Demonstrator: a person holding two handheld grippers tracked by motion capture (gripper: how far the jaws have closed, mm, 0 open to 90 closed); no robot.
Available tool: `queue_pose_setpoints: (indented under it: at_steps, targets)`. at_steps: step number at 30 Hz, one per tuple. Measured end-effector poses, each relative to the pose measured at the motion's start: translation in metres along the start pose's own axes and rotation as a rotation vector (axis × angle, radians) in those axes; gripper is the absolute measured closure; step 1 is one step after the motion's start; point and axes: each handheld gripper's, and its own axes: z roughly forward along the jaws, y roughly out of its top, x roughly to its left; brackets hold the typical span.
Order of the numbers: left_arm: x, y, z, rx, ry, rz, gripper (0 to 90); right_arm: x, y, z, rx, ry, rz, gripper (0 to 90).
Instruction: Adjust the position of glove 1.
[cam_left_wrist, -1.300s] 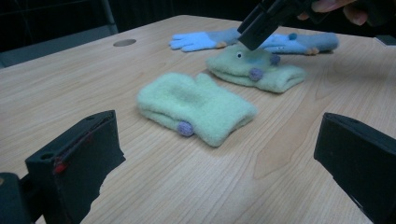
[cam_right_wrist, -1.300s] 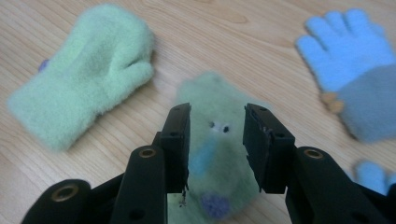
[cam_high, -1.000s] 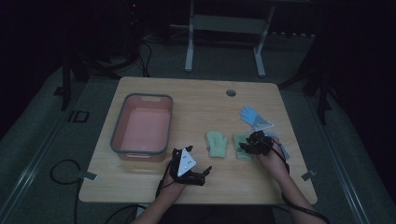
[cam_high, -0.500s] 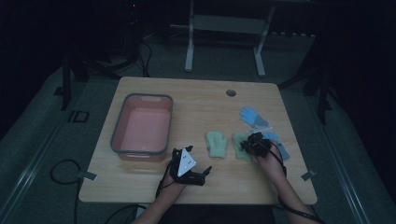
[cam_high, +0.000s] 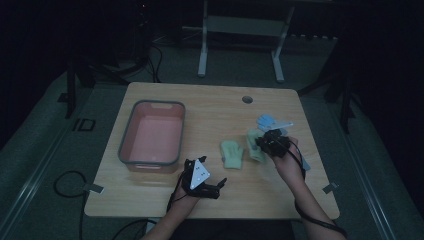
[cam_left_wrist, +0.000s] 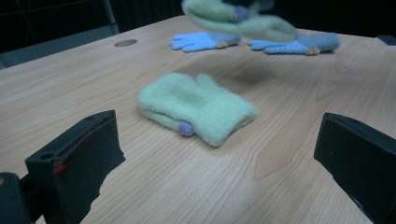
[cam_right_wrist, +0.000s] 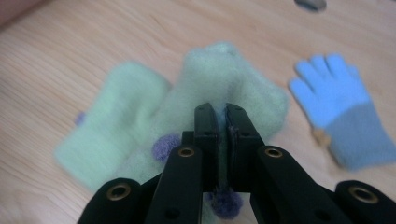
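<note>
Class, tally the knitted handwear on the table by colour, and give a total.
Fuzzy light green mittens: 2, one lying flat, one lifted in the right tongs
Knitted blue gloves with grey cuffs: 2
Total: 4

Each hand-held gripper (cam_high: 271, 141) is black, with brass-ringed screw holes, a trailing cable, one bearing a grey three-cornered plate.

Tub (cam_high: 152, 137) left on table (cam_high: 210, 102), mitten (cam_high: 232, 153) centre, gloves (cam_high: 270, 121) seemingly right behind.
</note>
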Motion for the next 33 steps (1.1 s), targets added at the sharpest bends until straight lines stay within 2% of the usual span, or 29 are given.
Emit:
queue_pose_setpoints:
  at_steps: [7,14,20,25,27,33]
  targets:
    - [0.0,0.0,0.0,0.0,-0.003,-0.001,0.5,0.025,0.027,-0.003,-0.014,0.03,-0.046,84.8]
    - [-0.001,0.0,0.0,-0.001,-0.002,0.008,0.5,0.051,0.04,0.002,-0.015,0.06,-0.091,84.7]
    - [-0.001,0.0,0.0,0.001,-0.005,0.022,0.5,0.064,0.036,0.015,0.015,0.081,-0.116,84.5]
    - [-0.001,0.0,0.0,-0.002,-0.002,0.016,0.4,0.067,0.029,0.025,0.043,0.086,-0.12,84.4]
    - [-0.001,0.0,0.0,-0.009,0.0,0.021,0.5,0.068,0.021,0.037,0.08,0.079,-0.134,84.1]
    - [-0.001,0.0,0.001,-0.009,0.002,0.015,0.5,0.069,0.013,0.053,0.112,0.078,-0.135,82.8]
